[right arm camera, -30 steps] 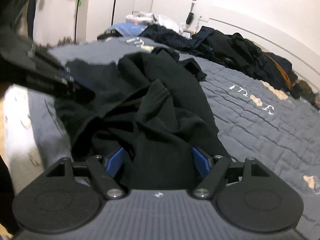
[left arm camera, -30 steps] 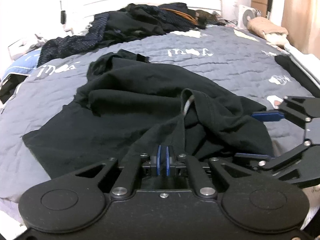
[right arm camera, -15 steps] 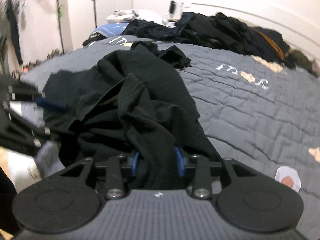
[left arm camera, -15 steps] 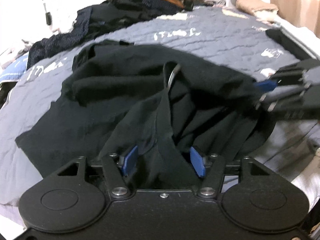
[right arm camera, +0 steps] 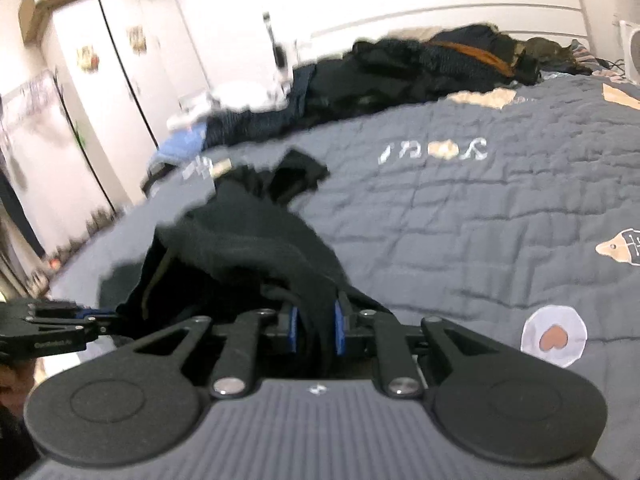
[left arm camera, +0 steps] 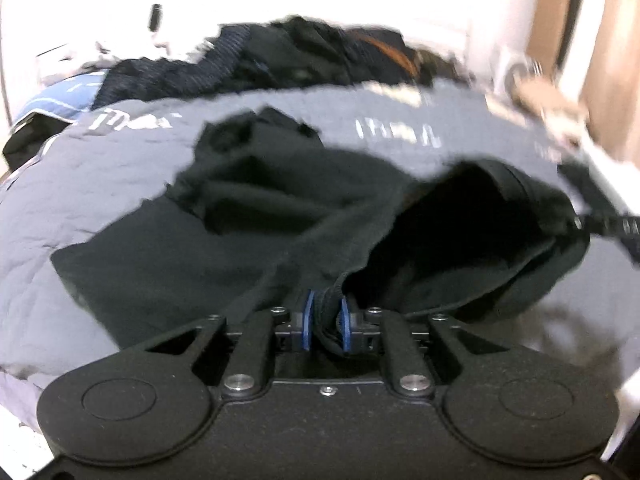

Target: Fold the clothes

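A black garment is spread rumpled on the grey quilted bed, and its near edge is now gripped at two points. The left gripper, whose jaws stood apart around the cloth half a second ago, has just been closed, and a ribbed hem is pinched between the blue pads. The right gripper has likewise been closed further, and a thick bunch of black fabric is clamped in it. Compared with a second ago, the opening of the garment is pulled wider and lifted between the two grips, seen as a dark hollow in the left wrist view. A double hold is thus judged secured, so the garment can probably be shaken out and laid flat before folding. More dark clothes lie heaped at the head of the bed.
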